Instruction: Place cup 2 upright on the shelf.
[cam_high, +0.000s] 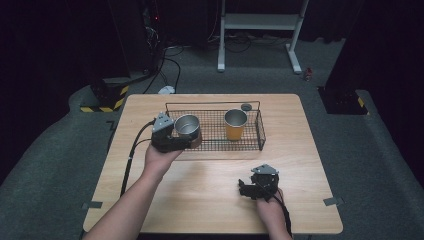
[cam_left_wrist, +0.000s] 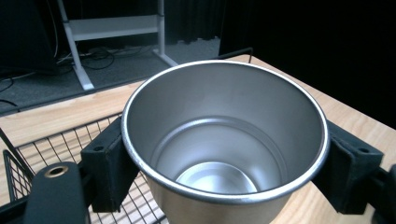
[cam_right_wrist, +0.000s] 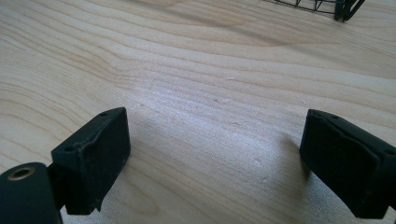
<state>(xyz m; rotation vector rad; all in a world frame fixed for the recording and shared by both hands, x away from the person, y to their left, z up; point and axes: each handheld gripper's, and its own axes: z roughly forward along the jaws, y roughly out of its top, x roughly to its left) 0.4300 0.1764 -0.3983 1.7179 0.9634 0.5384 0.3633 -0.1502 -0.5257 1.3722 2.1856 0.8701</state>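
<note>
Gripping the steel cup (cam_left_wrist: 224, 140) above the basket's (cam_high: 260, 131) left edge, the left tool (cam_high: 176, 140); right tool (cam_high: 248, 189) gapes.

Both forearms bare, no sleeves. The left gripper (cam_high: 170, 139) is black with a grey three-cornered plate on top — a black cable trails off it. The right gripper (cam_high: 258, 184) matches: blocky black jaws, small screw holes, a brass-ringed hole at one base.
</note>
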